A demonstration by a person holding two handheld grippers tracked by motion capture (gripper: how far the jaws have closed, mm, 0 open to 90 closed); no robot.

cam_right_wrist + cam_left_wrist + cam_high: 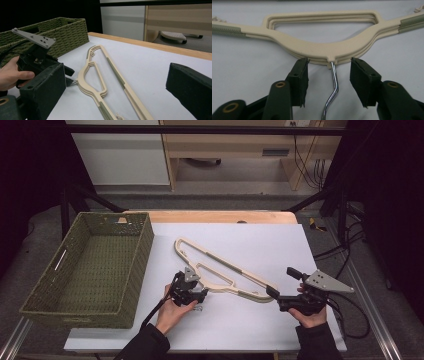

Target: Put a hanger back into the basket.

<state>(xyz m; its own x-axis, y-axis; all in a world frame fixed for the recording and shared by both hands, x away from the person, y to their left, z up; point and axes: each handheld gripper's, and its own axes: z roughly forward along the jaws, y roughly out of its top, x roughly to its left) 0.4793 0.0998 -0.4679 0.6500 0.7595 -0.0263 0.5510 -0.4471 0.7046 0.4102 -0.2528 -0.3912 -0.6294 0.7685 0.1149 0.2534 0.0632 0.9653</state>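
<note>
A stack of cream plastic hangers (227, 270) with green grip strips lies flat on the white table sheet (260, 240). My left gripper (192, 287) sits at the middle of the stack, held by a hand. In the left gripper view its jaws stand open on either side of the chrome hook (334, 82), just short of the hangers (322, 50), and the pads touch neither. My right gripper (283, 282) is at the stack's right end, open wide, with the hanger arms (92, 82) ahead of its jaws. The left gripper (71, 77) shows there too.
A green woven basket (140, 255) stands at the left of the table, its wall close behind my left hand (67, 32). The table's wooden back edge (220, 216) runs across the far side. Cables trail from both grippers toward the front edge.
</note>
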